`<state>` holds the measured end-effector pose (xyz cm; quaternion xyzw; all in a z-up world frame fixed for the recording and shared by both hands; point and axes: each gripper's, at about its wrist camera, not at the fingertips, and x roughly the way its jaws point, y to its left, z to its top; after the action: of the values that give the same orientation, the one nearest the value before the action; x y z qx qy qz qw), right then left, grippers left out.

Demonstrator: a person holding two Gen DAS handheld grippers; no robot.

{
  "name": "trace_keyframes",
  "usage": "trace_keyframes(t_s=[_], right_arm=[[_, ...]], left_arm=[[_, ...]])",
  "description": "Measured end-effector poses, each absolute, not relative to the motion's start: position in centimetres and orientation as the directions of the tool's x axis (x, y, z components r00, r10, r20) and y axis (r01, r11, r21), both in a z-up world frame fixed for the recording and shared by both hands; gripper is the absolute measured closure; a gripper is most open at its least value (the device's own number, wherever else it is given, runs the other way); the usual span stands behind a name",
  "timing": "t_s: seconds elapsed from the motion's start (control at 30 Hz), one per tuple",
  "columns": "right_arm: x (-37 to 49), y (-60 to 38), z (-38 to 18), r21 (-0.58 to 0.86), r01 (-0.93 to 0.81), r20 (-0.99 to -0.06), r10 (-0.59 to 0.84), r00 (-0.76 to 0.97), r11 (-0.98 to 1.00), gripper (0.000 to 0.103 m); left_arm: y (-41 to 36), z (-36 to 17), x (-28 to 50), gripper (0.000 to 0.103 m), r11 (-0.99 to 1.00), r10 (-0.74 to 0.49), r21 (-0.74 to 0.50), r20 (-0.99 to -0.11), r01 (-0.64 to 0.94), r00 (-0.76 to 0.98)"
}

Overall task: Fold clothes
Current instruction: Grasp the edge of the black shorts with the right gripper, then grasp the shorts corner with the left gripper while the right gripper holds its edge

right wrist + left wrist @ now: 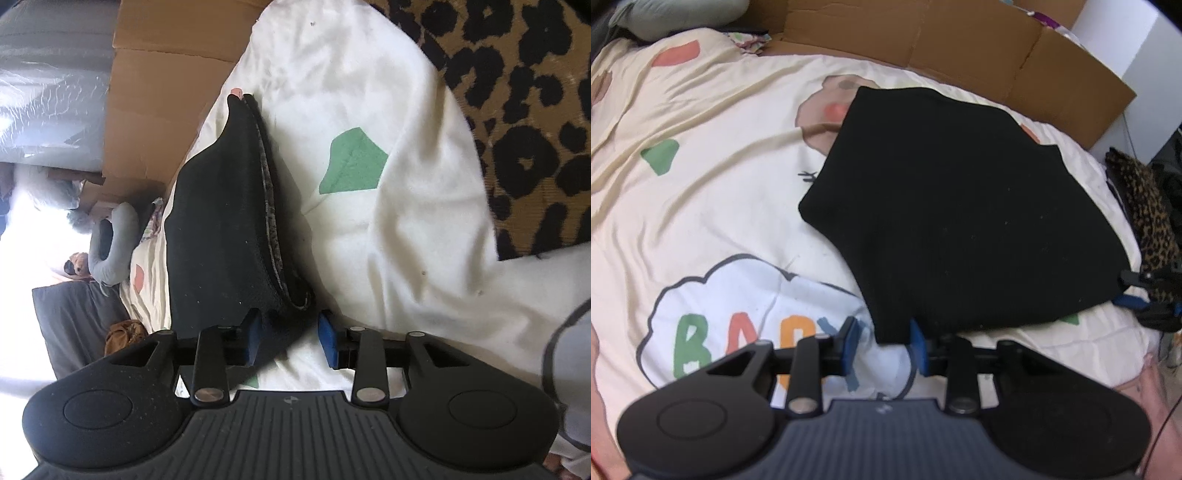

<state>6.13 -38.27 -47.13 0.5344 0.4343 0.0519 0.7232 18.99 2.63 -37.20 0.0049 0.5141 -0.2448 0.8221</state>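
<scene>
Black knit garment (960,206), folded into a thick flat slab, is lying on the cream cartoon-print bed quilt (701,184), its long axis running from the near edge up and away toward the brown cardboard sheet (960,40). Left claw (884,345) is sitting at the near corner, jaws standing apart, one blue pad just touching the hem, nothing clamped. Right claw (290,338) is straddling the layered edge at the right-hand corner, jaws apart, cloth between them but not pinched. Both are equally near. Count: one garment, two claws, one leopard-print cloth (517,110) beside the bed.
</scene>
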Motion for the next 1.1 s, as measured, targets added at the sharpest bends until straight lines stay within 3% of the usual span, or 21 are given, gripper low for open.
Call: trace_keyframes(t_s=[0.23, 0.4, 0.43, 0.5, 0.57, 0.93, 1.1], right_arm=[[6.6, -37.9, -48.5, 0.850, 0.408, -0.526, 0.560, 0.641, 0.332, 0.061], [6.6, -37.7, -49.2, 0.859, 0.422, -0.510, 0.556, 0.656, 0.290, 0.072], [6.6, -37.7, -49.2, 0.859, 0.423, -0.509, 0.555, 0.657, 0.287, 0.083], [6.5, -37.8, -49.1, 0.861, 0.419, -0.508, 0.552, 0.661, 0.290, 0.088], [6.6, -37.6, -48.3, 0.858, 0.386, -0.513, 0.549, 0.660, 0.338, 0.094], [6.5, -38.0, -45.1, 0.850, 0.310, -0.513, 0.540, 0.667, 0.425, 0.095], [6.5, -37.6, -43.7, 0.822, 0.333, -0.558, 0.538, 0.631, 0.462, 0.096]], left_arm=[[2.9, -37.4, 19.1, 0.070, 0.873, -0.434, -0.298, -0.836, 0.385, 0.336], [2.8, -37.9, 19.2, 0.071, 0.871, -0.439, -0.304, -0.833, 0.385, 0.336], [2.7, -37.9, 19.2, 0.074, 0.873, -0.432, -0.292, -0.835, 0.391, 0.340], [2.5, -37.8, 19.3, 0.093, 0.876, -0.415, -0.265, -0.840, 0.404, 0.350], [2.6, -37.6, 19.3, 0.097, 0.876, -0.415, -0.263, -0.839, 0.404, 0.352], [2.5, -34.6, 19.4, 0.099, 0.876, -0.384, -0.230, -0.864, 0.423, 0.325], [2.3, -33.5, 19.6, 0.099, 0.878, -0.353, -0.209, -0.890, 0.431, 0.289]])
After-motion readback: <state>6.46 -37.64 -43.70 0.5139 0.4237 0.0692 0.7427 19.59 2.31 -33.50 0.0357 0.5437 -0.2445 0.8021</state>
